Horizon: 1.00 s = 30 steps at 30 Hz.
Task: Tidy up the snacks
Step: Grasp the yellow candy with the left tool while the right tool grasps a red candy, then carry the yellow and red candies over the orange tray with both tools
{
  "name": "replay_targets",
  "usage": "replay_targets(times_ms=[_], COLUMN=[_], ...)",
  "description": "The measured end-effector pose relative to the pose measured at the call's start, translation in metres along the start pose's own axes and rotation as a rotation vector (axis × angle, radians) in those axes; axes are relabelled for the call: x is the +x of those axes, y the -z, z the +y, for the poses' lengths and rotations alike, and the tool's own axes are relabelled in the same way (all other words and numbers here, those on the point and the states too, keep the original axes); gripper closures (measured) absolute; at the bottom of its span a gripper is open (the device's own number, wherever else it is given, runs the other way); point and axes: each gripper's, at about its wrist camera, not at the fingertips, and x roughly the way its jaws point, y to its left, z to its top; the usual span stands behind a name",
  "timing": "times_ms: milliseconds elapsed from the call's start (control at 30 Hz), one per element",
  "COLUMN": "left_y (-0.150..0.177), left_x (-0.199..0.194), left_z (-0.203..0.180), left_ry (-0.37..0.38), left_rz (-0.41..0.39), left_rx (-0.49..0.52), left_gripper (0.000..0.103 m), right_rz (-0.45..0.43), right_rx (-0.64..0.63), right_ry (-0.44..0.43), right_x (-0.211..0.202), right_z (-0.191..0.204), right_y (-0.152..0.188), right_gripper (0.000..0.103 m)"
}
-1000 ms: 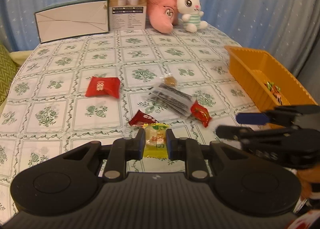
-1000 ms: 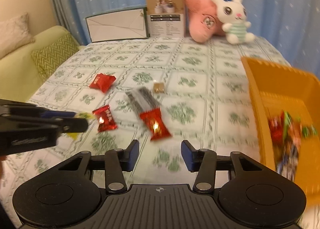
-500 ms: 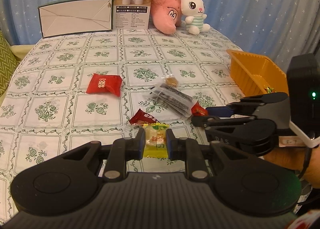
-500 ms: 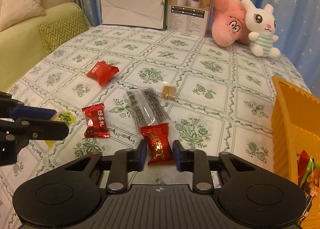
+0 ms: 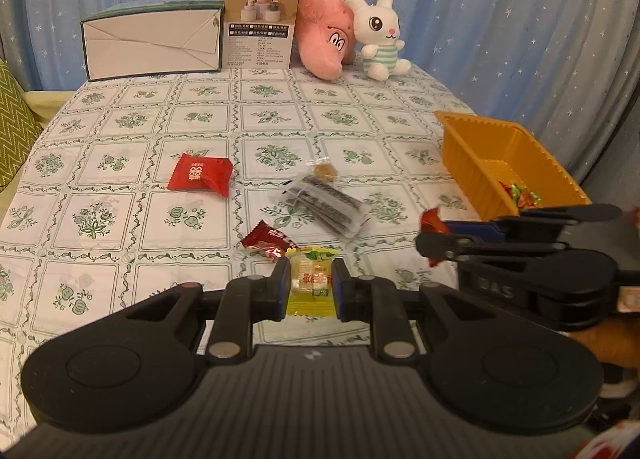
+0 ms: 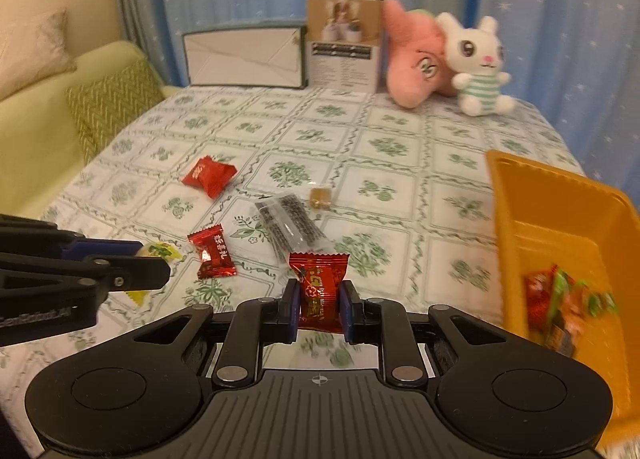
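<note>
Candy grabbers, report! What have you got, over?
Left gripper shut on yellow candy. Right gripper shut on red candy. Orange tray at right, nothing blocking.

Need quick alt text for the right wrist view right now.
The right gripper is shut on a red candy above the floral tablecloth. An orange tray of snacks sits to the right; the left gripper holds a yellow candy on the left.

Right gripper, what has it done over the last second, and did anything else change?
The right gripper, open and empty a second ago, closed on the red candy and lifted it off the tablecloth. The left gripper still holds the yellow candy; the other snacks haven't moved.
</note>
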Motion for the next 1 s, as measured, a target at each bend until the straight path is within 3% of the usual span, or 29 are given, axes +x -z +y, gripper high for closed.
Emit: replay_targets(times_ms=[400,1000], left_y=[0.005,0.005], left_x=[-0.043,-0.069], left_z=[-0.031,-0.082], left_ry=[0.004,0.085], left_rz=[-0.027,-0.040], left_rx=[-0.016,-0.004], left_gripper=[0.084,0.084], right_rz=[-0.034,-0.076], right_rx=[0.096,0.162], right_ry=[0.039,0.111], right_x=[-0.083,-0.147], right_z=[-0.006,-0.032], right_y=[0.020,0.043], right_gripper=[0.082,0.082])
